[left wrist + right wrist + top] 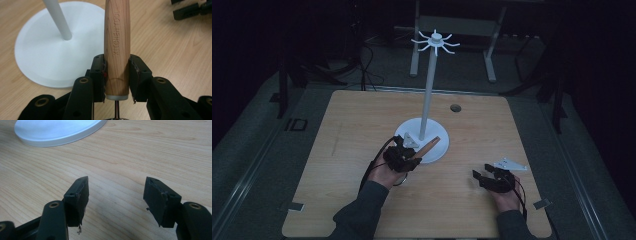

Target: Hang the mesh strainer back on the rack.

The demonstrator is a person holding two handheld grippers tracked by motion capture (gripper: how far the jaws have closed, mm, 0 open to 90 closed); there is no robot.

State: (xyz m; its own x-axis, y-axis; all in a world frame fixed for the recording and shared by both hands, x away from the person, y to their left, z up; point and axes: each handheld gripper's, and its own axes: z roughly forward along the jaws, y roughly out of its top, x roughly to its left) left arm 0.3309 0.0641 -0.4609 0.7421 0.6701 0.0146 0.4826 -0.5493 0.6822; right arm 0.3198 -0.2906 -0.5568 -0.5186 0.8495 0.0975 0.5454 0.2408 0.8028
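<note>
Wooden handle point(117, 47) clamped in left hand-held gripper point(117, 77), long axis pointing over white stand base point(42, 57), right hand-held gripper point(116, 202) open.

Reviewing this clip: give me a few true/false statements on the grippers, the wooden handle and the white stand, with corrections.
1. The left gripper is shut on the wooden handle. True.
2. The right gripper holds a spoon. False: its jaws stand open with only the table between them.
3. The handle reads KITCHEN TOOL. True.
4. The stand lies tipped over on the table. False: its pole rises upright from a round base.
5. Utensils hang from the hooks at the stand's top. False: the hooks are bare.
</note>
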